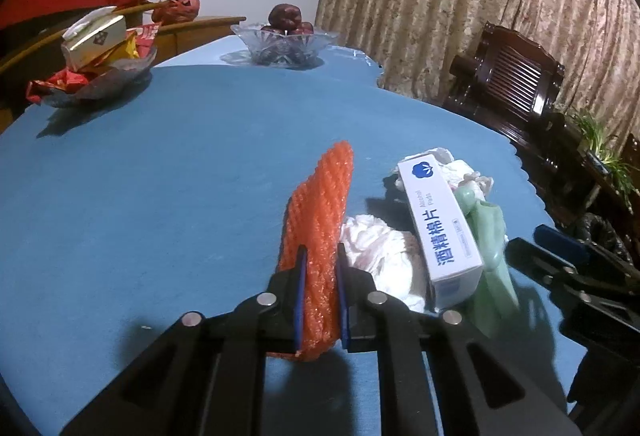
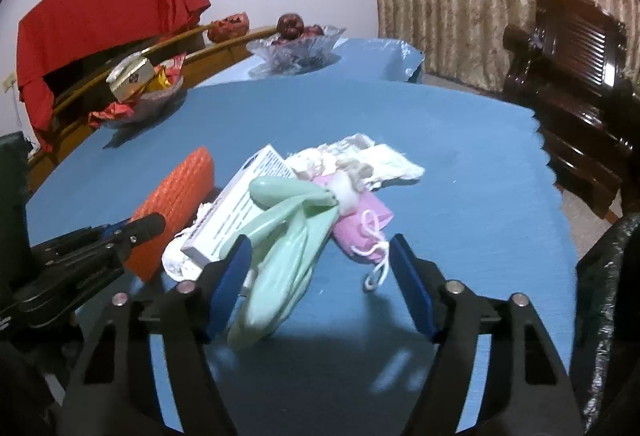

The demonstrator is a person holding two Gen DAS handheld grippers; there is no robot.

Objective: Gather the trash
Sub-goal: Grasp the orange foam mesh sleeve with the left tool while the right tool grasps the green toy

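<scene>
The near end of the orange foam net [image 1: 318,236] disappears between the left gripper's pads [image 1: 300,296]. A crumpled white tissue [image 1: 376,256] lies partly hidden behind the alcohol pads box [image 1: 440,220], while the black trash bag [image 2: 604,308] is cut off at the right wrist view's edge.

The worktop [image 1: 160,163] lies bare across its wide middle and left, open for a pass between the near clutter and the far dishes. Near the front, the orange net [image 1: 320,220], tissue [image 1: 376,248], white box [image 1: 436,220] and green glove [image 2: 280,256] crowd together, touching, with the pink pouch [image 2: 360,224] just beside them. Bare cloth runs right of the pouch to the scalloped edge. At the far side stand a snack dish [image 1: 100,75] and a fruit bowl [image 1: 284,43], with a gap between them. A dark chair [image 2: 568,83] stands off the right edge.
</scene>
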